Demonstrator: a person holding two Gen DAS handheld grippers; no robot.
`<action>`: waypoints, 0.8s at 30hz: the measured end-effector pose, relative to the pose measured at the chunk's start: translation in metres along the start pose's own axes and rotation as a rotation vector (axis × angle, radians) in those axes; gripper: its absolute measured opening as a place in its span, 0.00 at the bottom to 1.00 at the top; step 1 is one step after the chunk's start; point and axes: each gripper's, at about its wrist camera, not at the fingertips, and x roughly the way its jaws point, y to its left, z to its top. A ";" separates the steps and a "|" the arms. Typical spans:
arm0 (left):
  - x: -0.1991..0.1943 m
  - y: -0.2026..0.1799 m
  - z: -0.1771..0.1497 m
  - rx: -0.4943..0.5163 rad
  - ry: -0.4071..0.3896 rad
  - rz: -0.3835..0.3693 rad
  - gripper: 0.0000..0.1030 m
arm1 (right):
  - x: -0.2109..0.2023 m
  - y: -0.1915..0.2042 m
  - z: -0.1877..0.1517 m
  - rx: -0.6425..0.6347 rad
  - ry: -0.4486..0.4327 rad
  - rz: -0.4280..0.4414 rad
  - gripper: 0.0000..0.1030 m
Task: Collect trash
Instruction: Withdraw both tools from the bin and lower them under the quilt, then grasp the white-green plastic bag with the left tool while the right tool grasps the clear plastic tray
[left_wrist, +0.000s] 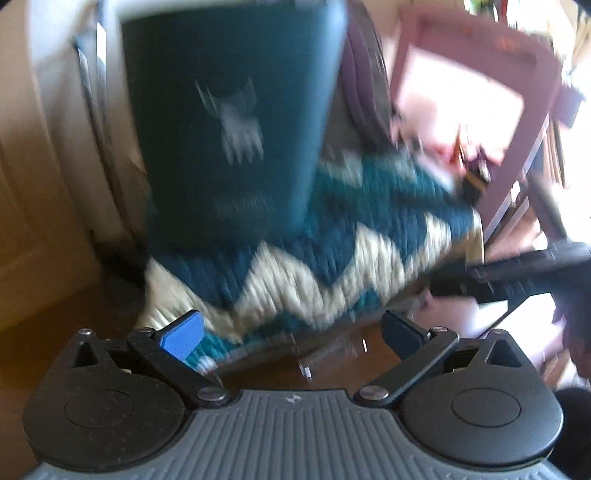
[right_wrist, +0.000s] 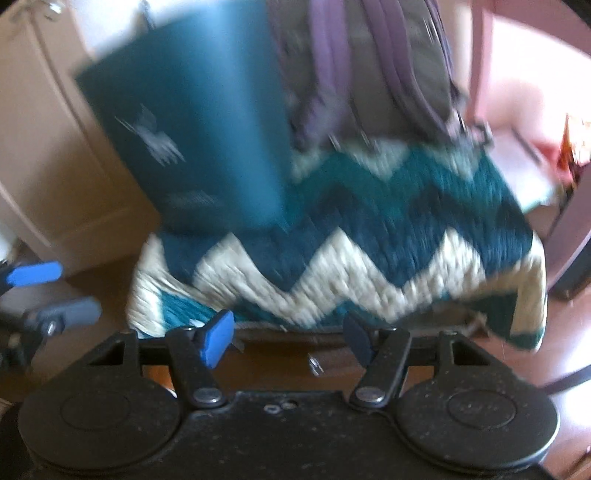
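Both views are motion-blurred. A dark teal trash bin (left_wrist: 232, 122) with a pale logo stands on a teal-and-cream zigzag rug (left_wrist: 332, 258); it also shows in the right wrist view (right_wrist: 192, 147) on the rug (right_wrist: 369, 240). My left gripper (left_wrist: 291, 332) is open and empty, low over the rug's near edge. A clear blurred object (left_wrist: 328, 354), maybe a plastic bottle, lies on the floor between its fingers. My right gripper (right_wrist: 288, 336) is open and empty at the rug's near edge. The left gripper's fingers (right_wrist: 37, 275) show at the left of the right wrist view.
A grey and purple backpack (right_wrist: 388, 74) leans behind the rug. A pink frame (left_wrist: 480, 92) stands at the right. Cream cabinet doors (right_wrist: 44, 147) are on the left. The floor is brown wood (left_wrist: 55, 314). The right gripper's dark body (left_wrist: 517, 273) reaches in from the right.
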 end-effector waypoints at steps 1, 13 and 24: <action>0.017 -0.002 -0.009 0.015 0.029 -0.010 1.00 | 0.016 -0.005 -0.005 0.008 0.019 -0.016 0.63; 0.204 -0.047 -0.119 0.246 0.381 -0.030 1.00 | 0.203 -0.055 -0.056 0.161 0.284 -0.180 0.63; 0.304 -0.074 -0.223 0.339 0.655 -0.173 1.00 | 0.322 -0.113 -0.093 0.429 0.323 -0.145 0.61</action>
